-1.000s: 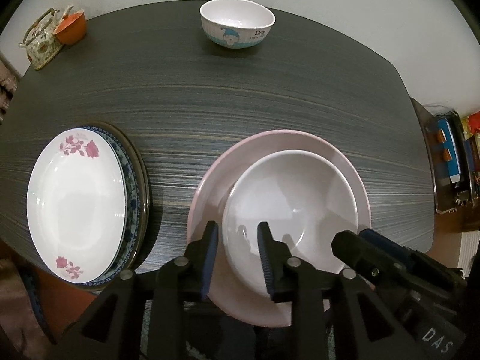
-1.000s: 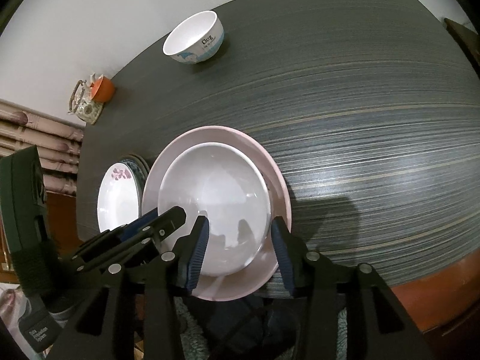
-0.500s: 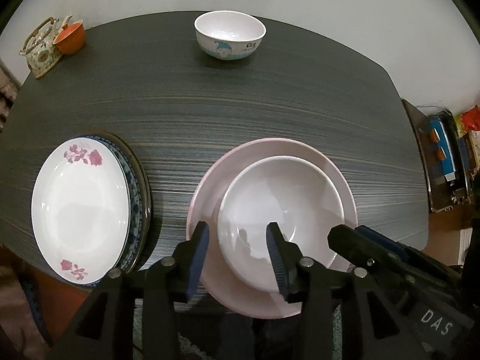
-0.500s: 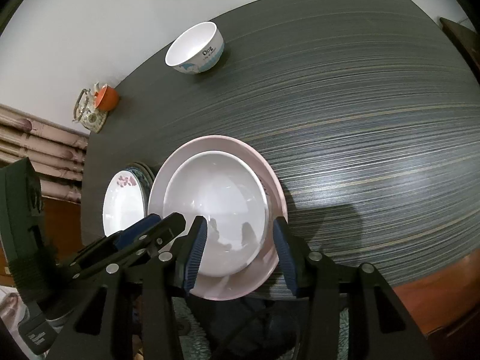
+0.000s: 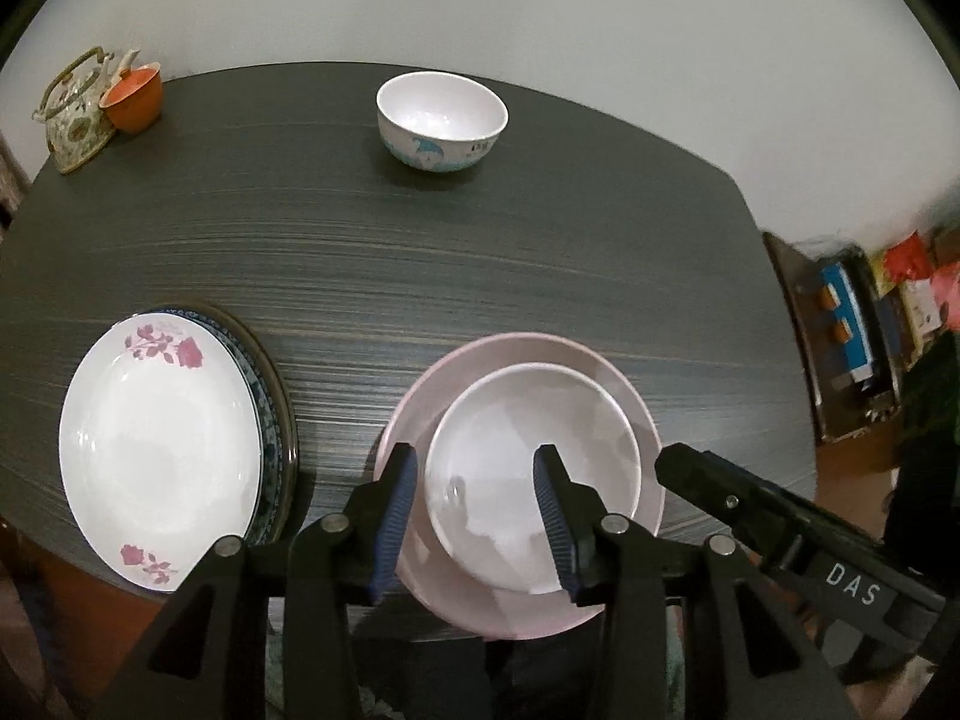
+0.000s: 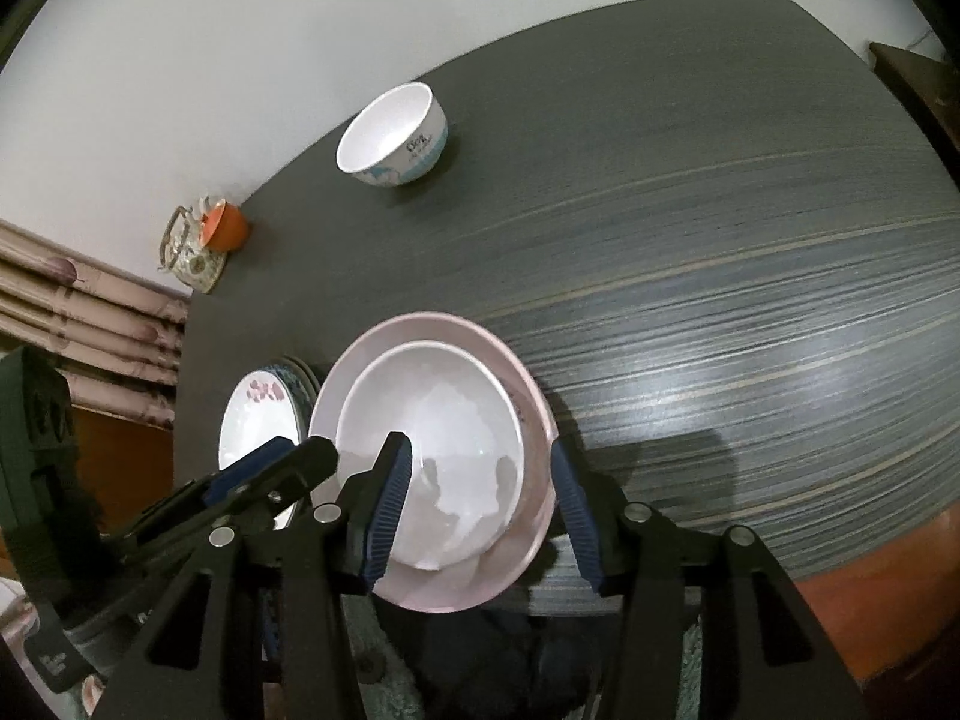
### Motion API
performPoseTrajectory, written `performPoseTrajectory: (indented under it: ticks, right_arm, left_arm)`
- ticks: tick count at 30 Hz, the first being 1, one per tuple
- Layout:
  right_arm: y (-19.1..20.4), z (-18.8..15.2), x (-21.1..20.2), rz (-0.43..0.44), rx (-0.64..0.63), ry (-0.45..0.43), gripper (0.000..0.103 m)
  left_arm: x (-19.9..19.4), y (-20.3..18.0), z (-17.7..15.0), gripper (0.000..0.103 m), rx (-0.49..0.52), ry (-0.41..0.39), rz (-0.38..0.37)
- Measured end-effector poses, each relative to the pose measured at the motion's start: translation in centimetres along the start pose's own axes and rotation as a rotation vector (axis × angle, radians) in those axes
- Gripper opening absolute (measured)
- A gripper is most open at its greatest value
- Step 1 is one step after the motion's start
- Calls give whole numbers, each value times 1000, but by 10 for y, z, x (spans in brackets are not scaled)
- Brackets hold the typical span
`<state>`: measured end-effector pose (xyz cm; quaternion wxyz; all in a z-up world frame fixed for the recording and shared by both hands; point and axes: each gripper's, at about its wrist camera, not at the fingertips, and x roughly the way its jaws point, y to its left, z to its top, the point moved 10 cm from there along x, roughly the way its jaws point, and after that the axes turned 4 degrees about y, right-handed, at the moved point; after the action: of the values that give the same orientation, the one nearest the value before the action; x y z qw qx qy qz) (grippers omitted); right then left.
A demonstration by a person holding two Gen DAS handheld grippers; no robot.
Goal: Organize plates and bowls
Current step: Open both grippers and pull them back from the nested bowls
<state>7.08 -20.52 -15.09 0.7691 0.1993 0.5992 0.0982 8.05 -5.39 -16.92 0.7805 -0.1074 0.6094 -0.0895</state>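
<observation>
Floral teapot [image 5: 73, 114], orange cup [image 5: 133, 96], dark table [image 5: 420, 264], curtain [image 6: 78, 312]

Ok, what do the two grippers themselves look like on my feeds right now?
Both are matt black frames built of triangular struts joined by silver pins. The left gripper and right gripper each carry two dark blue ribbed pads on their fingers. In the left wrist view the right gripper's body shows white lettering "DAS". No cables, sleeves or hands are visible.

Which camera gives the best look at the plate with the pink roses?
The left wrist view. There the rose plate shows nearly whole, both flower sprays clear, lying on a blue-rimmed plate. In the right wrist view the rose plate is small, partly hidden behind the left gripper, with one spray visible.
</observation>
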Motion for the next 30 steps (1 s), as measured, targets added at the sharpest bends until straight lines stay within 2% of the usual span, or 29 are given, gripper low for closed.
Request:
performPoseTrajectory:
  ticks: [7,11,16,23,30]
  right_arm:
    - [-2,4,-5,10,4,-14,47]
    - [-1,4,-6,5,-1,-17,48]
    - [0,10,-4,4,-10,-22,48]
    - [0,26,-6,-20,-48,-54,49]
    - [-6,47,3,-41,-54,-46,49]
  left_arm:
    - [-1,22,8,42,-71,-9,19]
    - [-5,38,14,42,-75,-47,117]
    - [-3,50,20,42,-90,-48,150]
    - [6,61,29,42,-95,-28,176]
    - [19,69,40,42,-99,5,189]
